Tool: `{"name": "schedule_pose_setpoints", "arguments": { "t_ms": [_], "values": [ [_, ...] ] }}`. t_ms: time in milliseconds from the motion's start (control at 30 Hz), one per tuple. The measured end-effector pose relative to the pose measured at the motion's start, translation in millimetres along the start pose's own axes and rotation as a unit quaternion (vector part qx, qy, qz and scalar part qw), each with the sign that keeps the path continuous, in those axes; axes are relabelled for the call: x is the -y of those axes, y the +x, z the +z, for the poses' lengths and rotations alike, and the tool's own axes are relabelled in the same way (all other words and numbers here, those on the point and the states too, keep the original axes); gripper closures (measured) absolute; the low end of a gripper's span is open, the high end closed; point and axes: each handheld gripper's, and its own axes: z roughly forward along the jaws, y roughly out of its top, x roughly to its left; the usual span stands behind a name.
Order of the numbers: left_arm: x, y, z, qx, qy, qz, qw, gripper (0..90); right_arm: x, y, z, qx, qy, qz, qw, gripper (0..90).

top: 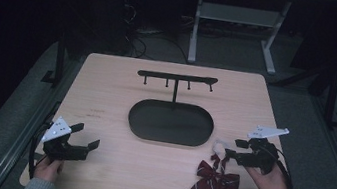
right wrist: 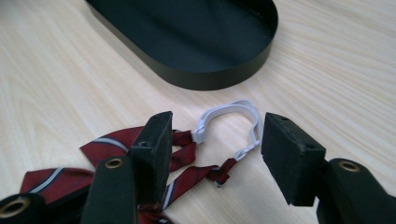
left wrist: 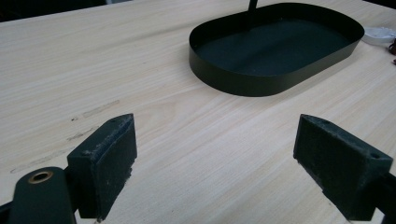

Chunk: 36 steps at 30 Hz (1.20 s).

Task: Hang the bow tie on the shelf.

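Note:
A dark red striped bow tie (top: 216, 183) lies on the table near the front right, its white elastic strap (top: 220, 145) curling toward the tray. In the right gripper view the bow tie (right wrist: 116, 149) and its white strap (right wrist: 229, 119) lie just ahead of the jaws. My right gripper (top: 231, 149) is open, jaws either side of the strap end and apart from it. A black oval tray (top: 171, 122) with a hook stand (top: 177, 80) sits mid-table. My left gripper (top: 85, 136) is open over bare wood at the front left, empty.
The wooden table (top: 105, 95) ends close behind both hands. In the left gripper view the tray (left wrist: 261, 84) lies ahead and to the right. A white desk frame (top: 237, 29) stands on the dark floor beyond the table.

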Motion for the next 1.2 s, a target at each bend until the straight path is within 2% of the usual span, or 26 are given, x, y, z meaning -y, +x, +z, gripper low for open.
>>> {"name": "schedule_pose_setpoints", "arguments": {
  "t_ms": [200,500,533,600,767,800,1033,1200],
  "values": [
    [-0.5,-1.2,0.8,0.002,0.001,0.002,1.0,12.8,-5.0,-7.5,11.2,0.013,0.016,0.011,0.9997,45.1],
    [-0.6,-1.2,0.2,0.002,-0.001,0.001,1.0,12.8,-5.8,-13.6,27.7,0.016,0.036,0.021,0.999,46.0],
    [-0.6,-1.0,0.2,0.002,-0.004,0.001,1.0,12.8,-5.8,-14.5,31.4,0.02,0.046,0.027,0.9984,46.8],
    [-0.6,-0.6,0.0,0.002,-0.004,0.002,1.0,12.8,-5.3,-16.0,34.0,0.023,0.05,0.03,0.998,47.8],
    [-0.6,-1.0,0.2,0.002,-0.003,0.001,1.0,12.9,-3.2,-19.5,36.0,0.03,0.053,0.042,0.9973,51.1],
    [-0.7,-1.2,0.2,0.002,-0.003,0.0,1.0,12.8,-0.6,-20.8,39.1,0.03,0.056,0.051,0.9966,51.5],
    [-0.8,-1.2,0.0,0.002,0.001,0.003,1.0,12.8,6.0,-21.9,46.7,0.034,0.067,0.064,0.9951,54.5],
    [-0.7,-1.4,0.1,0.002,-0.002,0.001,1.0,12.9,11.1,-21.2,50.0,0.041,0.061,0.065,0.9951,59.5]
  ]
}}
